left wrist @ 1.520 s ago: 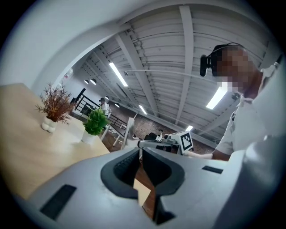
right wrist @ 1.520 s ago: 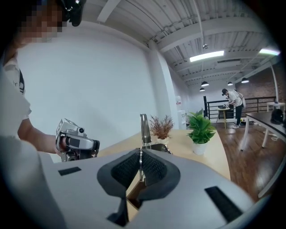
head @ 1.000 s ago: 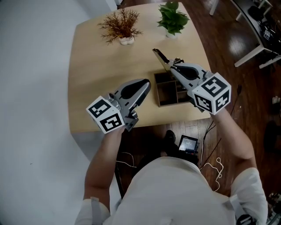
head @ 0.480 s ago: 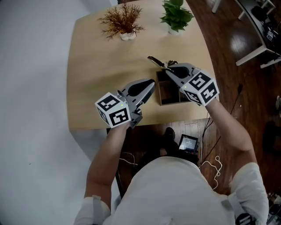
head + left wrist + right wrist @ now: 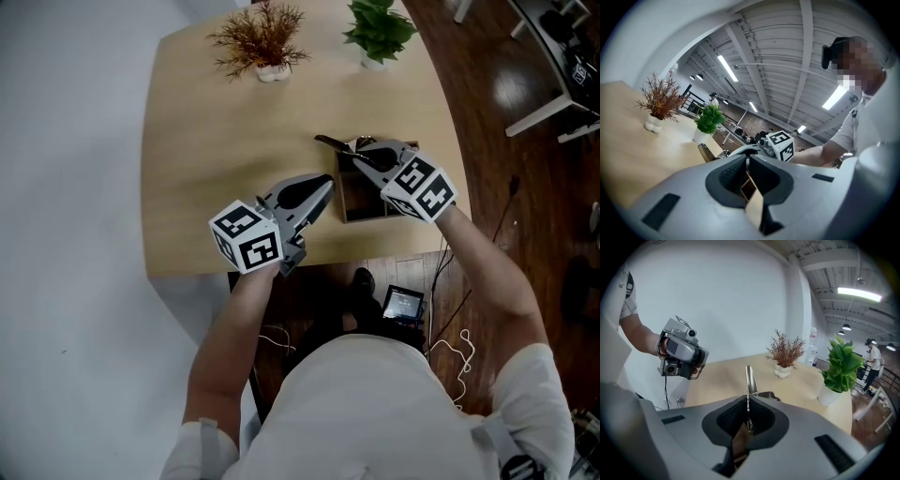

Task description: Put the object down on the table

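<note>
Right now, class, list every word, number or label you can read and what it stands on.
No readable text.
Left marker cube, right marker cube: square patterns, no letters.
Floor screen: too small to read.
Metal utensil in right claw: no marking visible.

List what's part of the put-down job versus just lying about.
Job:
metal utensil, clamped in the right tongs
table

Lying about:
wooden divided box
red-brown plant
green plant
left tongs, shut and empty
</note>
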`<action>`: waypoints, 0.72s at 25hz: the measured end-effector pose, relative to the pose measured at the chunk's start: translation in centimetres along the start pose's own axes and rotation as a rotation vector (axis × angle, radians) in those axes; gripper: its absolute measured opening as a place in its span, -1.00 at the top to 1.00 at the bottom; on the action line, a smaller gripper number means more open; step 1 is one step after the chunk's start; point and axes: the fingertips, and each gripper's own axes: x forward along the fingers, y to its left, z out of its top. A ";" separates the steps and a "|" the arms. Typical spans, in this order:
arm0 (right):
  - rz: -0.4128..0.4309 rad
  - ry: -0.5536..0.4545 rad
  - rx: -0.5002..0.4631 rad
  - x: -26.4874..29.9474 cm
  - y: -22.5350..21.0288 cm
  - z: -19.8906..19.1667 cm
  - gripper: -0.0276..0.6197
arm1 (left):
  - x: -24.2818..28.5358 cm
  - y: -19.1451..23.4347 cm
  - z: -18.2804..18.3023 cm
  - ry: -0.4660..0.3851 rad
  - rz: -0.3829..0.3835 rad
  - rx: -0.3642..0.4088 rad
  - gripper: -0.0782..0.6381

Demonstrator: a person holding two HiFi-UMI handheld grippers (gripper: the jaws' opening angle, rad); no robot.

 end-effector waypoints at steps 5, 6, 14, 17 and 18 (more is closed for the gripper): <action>0.012 0.059 -0.037 0.8 0.1 -1.9 0.89 | 0.2 0.3 -1.1 0.017 0.002 -0.019 0.78; 0.012 0.064 -0.041 1.0 0.1 -2.1 0.89 | 0.3 0.3 -1.2 0.020 0.001 -0.022 0.78; 0.028 0.097 -0.043 1.5 -0.4 -2.8 0.89 | 1.0 0.3 -1.9 0.031 -0.007 -0.036 0.78; 0.037 0.124 -0.009 1.7 -0.8 -3.4 0.89 | 1.2 0.3 -2.2 0.033 -0.008 -0.042 0.78; 0.040 0.142 -0.002 1.8 -0.9 -3.8 0.89 | 1.3 0.2 -2.3 0.034 -0.009 -0.044 0.78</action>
